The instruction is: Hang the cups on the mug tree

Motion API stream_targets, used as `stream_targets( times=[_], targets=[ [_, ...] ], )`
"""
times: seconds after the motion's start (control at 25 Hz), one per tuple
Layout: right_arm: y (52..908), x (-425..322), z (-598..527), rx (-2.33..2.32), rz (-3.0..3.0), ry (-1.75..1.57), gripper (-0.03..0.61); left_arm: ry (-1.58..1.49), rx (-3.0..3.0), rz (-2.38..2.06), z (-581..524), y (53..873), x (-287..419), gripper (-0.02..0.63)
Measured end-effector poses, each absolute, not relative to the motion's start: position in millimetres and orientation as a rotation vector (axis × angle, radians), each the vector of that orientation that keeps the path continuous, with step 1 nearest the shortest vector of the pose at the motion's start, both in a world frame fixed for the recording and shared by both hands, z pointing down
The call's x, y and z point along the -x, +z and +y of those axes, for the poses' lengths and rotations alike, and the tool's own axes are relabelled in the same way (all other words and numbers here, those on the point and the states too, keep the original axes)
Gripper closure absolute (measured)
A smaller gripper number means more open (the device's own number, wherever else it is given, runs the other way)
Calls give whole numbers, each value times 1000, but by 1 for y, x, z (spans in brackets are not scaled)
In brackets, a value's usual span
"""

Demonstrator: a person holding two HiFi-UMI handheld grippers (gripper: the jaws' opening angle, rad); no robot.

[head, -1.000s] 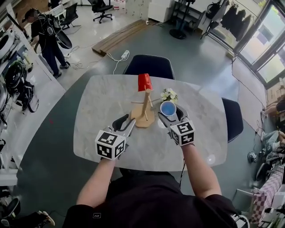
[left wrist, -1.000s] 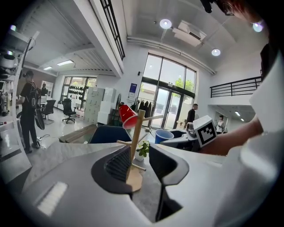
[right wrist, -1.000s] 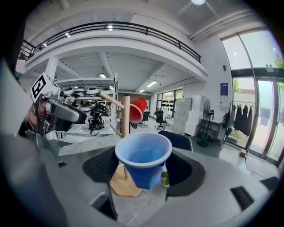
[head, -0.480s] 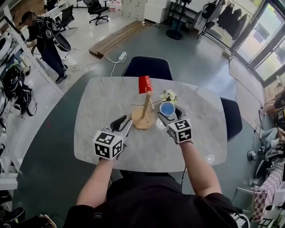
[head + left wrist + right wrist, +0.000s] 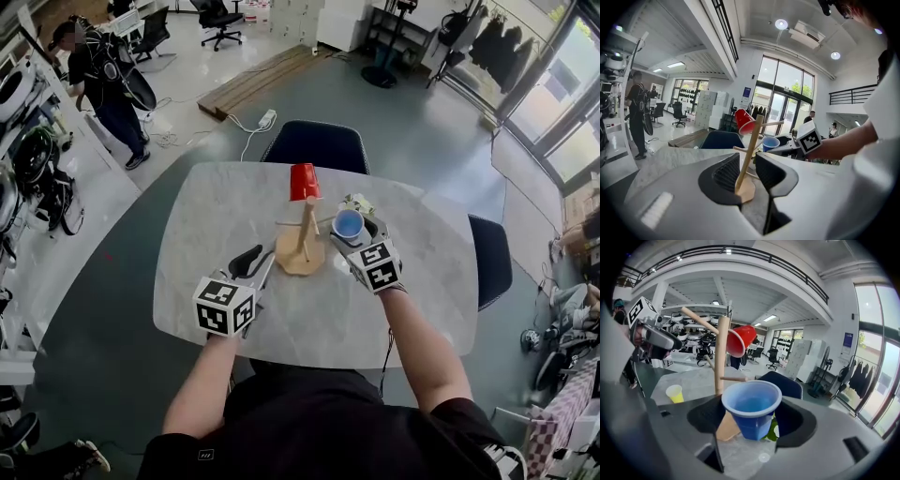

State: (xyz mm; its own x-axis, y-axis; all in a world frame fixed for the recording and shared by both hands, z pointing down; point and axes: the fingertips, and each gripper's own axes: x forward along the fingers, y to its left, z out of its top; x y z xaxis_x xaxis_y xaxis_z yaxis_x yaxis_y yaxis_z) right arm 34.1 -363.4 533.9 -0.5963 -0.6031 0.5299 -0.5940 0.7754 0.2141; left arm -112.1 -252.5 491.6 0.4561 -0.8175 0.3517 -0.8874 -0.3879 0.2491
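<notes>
My right gripper (image 5: pixel 752 422) clamps an upright blue cup (image 5: pixel 751 409) beside the mug tree (image 5: pixel 721 352), where a red cup (image 5: pixel 740 340) hangs tilted; a yellow cup (image 5: pixel 674 393) stands at left.

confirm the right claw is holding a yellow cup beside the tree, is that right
Not quite: the right claw holds a blue cup, not a yellow one, beside the tree. The right gripper view shows it. The yellow cup stands apart on the table.
</notes>
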Motion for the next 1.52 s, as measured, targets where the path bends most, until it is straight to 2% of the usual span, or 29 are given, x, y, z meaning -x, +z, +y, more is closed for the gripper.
stream_targets(
  times=[0.8,1.52],
  targets=[
    [536,14,-345,-505,-2192,-516,261,205,-2272,-1483,-244,488,124,509],
    [545,33,-338,-367,-1939,-890,261,219,-2226,-1486,-237,499,135,518]
  ],
)
